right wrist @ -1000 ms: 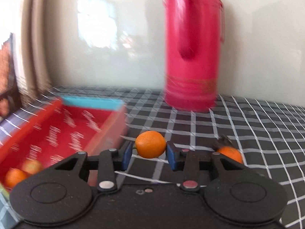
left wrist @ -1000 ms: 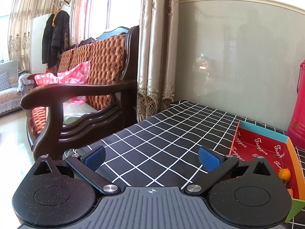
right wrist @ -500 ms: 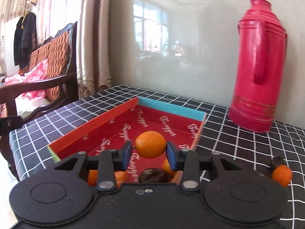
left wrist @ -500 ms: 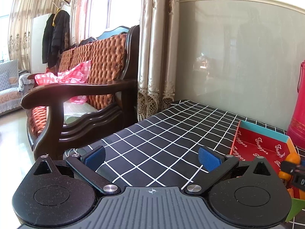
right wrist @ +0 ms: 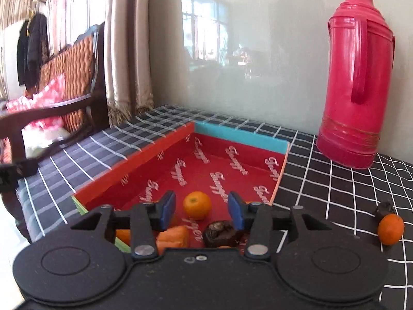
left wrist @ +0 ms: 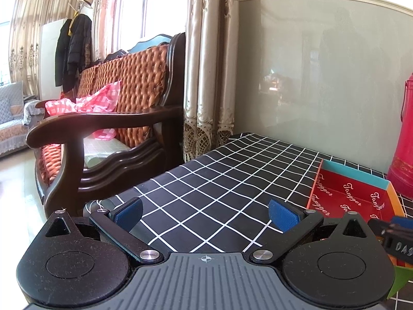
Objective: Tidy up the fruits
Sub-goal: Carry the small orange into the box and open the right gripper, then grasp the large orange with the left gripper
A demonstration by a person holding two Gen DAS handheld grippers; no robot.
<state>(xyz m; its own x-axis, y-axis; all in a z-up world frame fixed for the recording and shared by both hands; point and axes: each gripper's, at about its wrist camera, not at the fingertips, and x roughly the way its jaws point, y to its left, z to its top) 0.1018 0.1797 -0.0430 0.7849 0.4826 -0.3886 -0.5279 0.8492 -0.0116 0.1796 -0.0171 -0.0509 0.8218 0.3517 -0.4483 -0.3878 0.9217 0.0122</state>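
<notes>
The left gripper (left wrist: 205, 210) hangs over the checked tablecloth (left wrist: 219, 180), its blue pads (left wrist: 280, 214) spread wide with nothing between them. The red box (left wrist: 346, 196) lies to its right, a red flask (left wrist: 402, 155) behind it, a wooden sofa (left wrist: 111, 129) left.

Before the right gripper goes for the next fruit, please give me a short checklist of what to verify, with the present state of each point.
1. Right gripper open, nothing between its blue pads: ok.
2. Small round orange fruit out of the grip and inside the red cardboard tray: ok; whether it already rests on the floor, cannot tell.
3. Next target visible: another small orange fruit lies on the black checked tablecloth, right of the tray: ok.
4. Dark object touching that fruit; may hinder a clean grasp: cannot tell.
5. Tall pink plastic thermos stands upright behind, apart from the fruit: ok.
6. Left gripper open, empty, beside the tray's left side: ok.
</notes>
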